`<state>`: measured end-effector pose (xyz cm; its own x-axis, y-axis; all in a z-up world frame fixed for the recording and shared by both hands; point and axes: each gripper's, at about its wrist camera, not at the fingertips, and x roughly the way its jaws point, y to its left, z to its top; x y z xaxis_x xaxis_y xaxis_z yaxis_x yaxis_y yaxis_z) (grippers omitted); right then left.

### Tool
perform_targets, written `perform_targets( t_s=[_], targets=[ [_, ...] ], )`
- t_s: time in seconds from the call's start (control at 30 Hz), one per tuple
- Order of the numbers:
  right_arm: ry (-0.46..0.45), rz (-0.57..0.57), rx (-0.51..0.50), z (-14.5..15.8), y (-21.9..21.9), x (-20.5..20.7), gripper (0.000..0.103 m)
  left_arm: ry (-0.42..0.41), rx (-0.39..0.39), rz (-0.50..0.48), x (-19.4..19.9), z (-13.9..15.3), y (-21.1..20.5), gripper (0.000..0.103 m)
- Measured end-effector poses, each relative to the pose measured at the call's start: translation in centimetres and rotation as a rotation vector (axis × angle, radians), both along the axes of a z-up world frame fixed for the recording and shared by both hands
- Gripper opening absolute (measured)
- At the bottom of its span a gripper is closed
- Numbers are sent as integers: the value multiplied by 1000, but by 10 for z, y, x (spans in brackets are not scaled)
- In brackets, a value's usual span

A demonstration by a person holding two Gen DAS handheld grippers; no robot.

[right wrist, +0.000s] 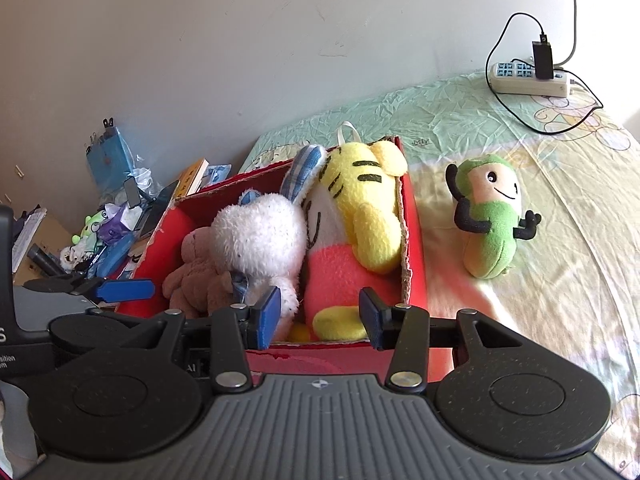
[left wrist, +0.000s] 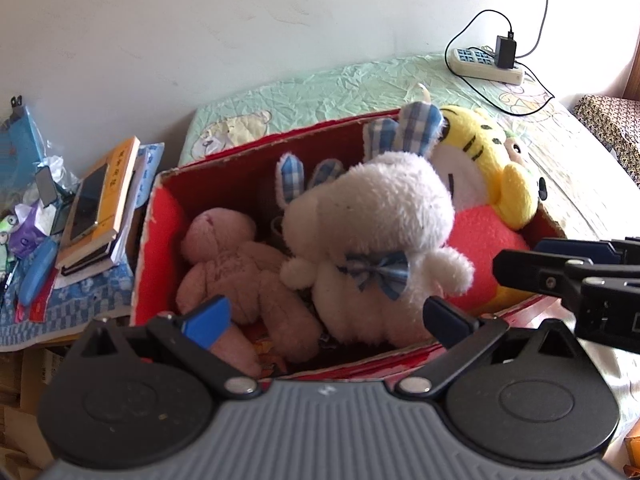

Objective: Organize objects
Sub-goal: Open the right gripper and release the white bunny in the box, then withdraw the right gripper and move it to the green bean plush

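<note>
Both claws stood spread and empty — the left gripper [left wrist: 326,320] and right gripper [right wrist: 319,318] at the near rim of the red cardboard box [right wrist: 416,240]. Inside it lay a pink plush bear [left wrist: 236,268], a fluffy white rabbit [left wrist: 372,240] and a yellow striped tiger [right wrist: 360,216]. Right of the box — well apart on the bedsheet [right wrist: 560,280] — stood a green peanut-shaped doll [right wrist: 490,224].
</note>
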<state>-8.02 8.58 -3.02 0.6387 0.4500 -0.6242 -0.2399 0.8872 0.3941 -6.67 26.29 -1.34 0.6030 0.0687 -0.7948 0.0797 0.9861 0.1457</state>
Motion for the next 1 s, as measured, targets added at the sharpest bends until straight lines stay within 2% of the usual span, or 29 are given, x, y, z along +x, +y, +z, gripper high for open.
perform_targets(
  t_s=[0.33,0.6,1.0],
  targets=[
    [-38,-10,-24,4,2,-15,46,-24,6,28,-14,9,7,102],
    [-52,-13,-45,7,2,-26,46,-67,-19,14,-37,26,11,102],
    [-32,-68,-46,5,-17,-44,46,-63,-74,-78,-49,25,-9,102]
  ],
)
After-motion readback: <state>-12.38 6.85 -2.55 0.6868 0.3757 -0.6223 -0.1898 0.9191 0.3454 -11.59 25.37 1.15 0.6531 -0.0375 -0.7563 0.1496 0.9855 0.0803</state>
